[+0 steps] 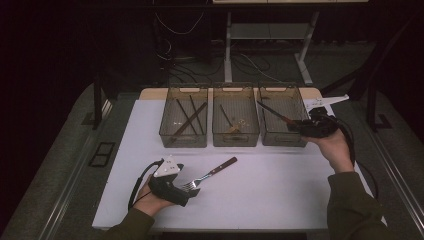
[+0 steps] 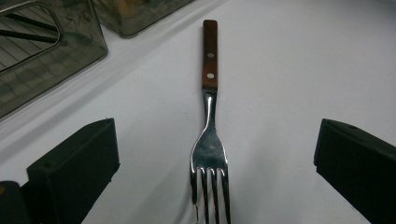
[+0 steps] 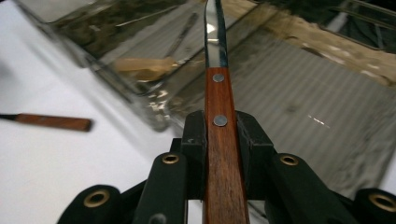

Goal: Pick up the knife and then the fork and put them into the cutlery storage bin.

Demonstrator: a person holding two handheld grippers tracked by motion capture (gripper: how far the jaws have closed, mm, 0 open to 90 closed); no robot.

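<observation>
A fork (image 1: 210, 173) with a wooden handle lies on the white table (image 1: 260, 195), tines toward my left gripper (image 1: 192, 187). In the left gripper view the fork (image 2: 209, 140) lies between the wide-apart jaws, and my left gripper (image 2: 212, 158) is open around its tines. My right gripper (image 1: 302, 127) is shut on the wooden handle of a knife (image 1: 275, 115), holding it over the right bin (image 1: 281, 137). In the right gripper view the knife (image 3: 222, 121) runs forward from the closed jaws of my right gripper (image 3: 220, 128), blade over the bin's ribbed floor.
Three smoky clear bins stand in a row at the table's far side. The left bin (image 1: 170, 135) holds dark chopsticks, the middle bin (image 1: 235, 137) holds a utensil and some scraps. Cables and a desk frame (image 1: 265, 35) lie beyond the table.
</observation>
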